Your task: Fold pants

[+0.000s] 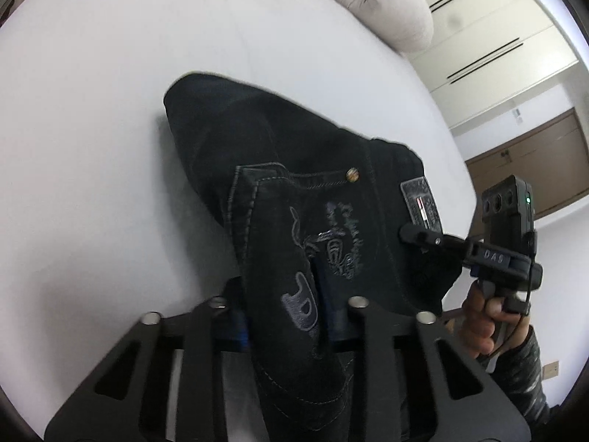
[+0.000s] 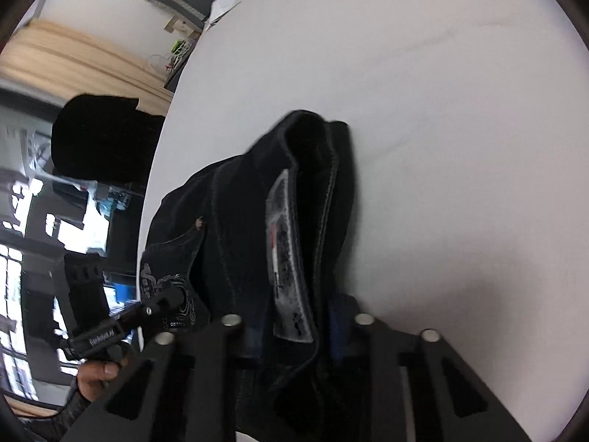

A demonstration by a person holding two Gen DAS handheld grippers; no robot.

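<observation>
Black jeans (image 1: 294,169) with grey embroidery on the back pocket and a grey waist patch (image 1: 421,202) are held up over a white bed (image 1: 92,129). My left gripper (image 1: 291,305) is shut on the pocket end of the waistband. My right gripper (image 2: 298,324) is shut on the waistband by the patch (image 2: 287,258); it also shows in the left wrist view (image 1: 416,234), touching the patch. The jeans (image 2: 235,221) hang bunched between the two grippers, with the far end resting on the bed. The left gripper shows in the right wrist view (image 2: 173,298).
A beige rolled duvet (image 1: 375,0) lies at the far end of the bed. White wardrobe doors (image 1: 489,37) and a brown door (image 1: 533,154) stand beyond. In the right wrist view the bed edge (image 2: 154,169) runs beside a curtain (image 2: 73,59) and cluttered furniture.
</observation>
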